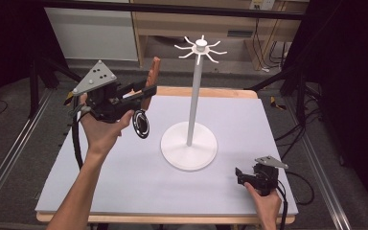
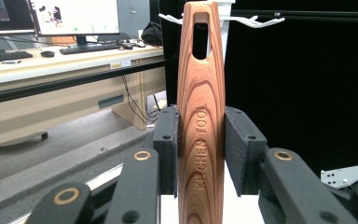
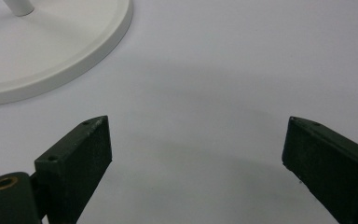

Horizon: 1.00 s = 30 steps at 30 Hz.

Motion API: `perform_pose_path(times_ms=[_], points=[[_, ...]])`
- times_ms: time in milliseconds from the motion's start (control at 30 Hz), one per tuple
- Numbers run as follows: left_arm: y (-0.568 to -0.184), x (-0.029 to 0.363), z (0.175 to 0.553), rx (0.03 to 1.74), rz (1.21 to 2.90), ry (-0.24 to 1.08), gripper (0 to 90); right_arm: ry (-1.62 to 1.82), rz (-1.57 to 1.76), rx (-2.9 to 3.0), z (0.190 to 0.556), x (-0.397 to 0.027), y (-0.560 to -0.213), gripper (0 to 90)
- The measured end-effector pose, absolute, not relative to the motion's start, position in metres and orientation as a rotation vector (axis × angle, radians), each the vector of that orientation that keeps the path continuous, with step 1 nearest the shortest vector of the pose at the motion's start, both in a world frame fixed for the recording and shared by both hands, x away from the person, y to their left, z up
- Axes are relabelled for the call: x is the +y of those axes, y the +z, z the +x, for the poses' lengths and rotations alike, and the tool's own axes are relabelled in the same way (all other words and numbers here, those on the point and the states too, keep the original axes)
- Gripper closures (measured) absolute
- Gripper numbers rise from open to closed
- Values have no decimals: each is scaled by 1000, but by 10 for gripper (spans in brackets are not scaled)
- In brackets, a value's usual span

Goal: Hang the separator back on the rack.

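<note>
The left gripper is clamped on a wooden utensil handle: both black pads press flat against the handle's two edges, with the engraved words "KITCHEN TOOL" running lengthwise between them. In the left gripper view the handle stands upright, its slotted hanging hole at the top, level with the white hook arms of the rack seen behind it. In the high view the left gripper is raised above the table's far left area, jaws pointing toward the rack; the wooden handle rises tilted above the jaws, and the utensil's round dark head hangs below them, clear of the table surface. The left hand supports the gripper body from beneath, the forearm extending diagonally from the lower edge of the view. The white hanging rack stands at the table's centre on a round base, its post vertical and its ring of hooks at the top, to the right of the held handle and apart from it. The right gripper has its jaws spread wide with nothing between them, over bare table just beside the rack's base. In the high view the right gripper sits low near the table's right front corner, the right hand behind it.
</note>
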<state>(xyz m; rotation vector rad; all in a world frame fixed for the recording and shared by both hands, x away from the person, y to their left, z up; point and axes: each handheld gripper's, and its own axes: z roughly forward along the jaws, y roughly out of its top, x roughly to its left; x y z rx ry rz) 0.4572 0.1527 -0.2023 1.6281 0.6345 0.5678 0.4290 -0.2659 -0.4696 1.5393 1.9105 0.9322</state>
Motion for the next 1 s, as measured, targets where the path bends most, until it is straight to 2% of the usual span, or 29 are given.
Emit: perform_pose_path(times_ms=[1000], points=[[-188, 117, 476, 618, 1661, 549, 673, 945, 1544, 1904, 429, -268, -468, 86]])
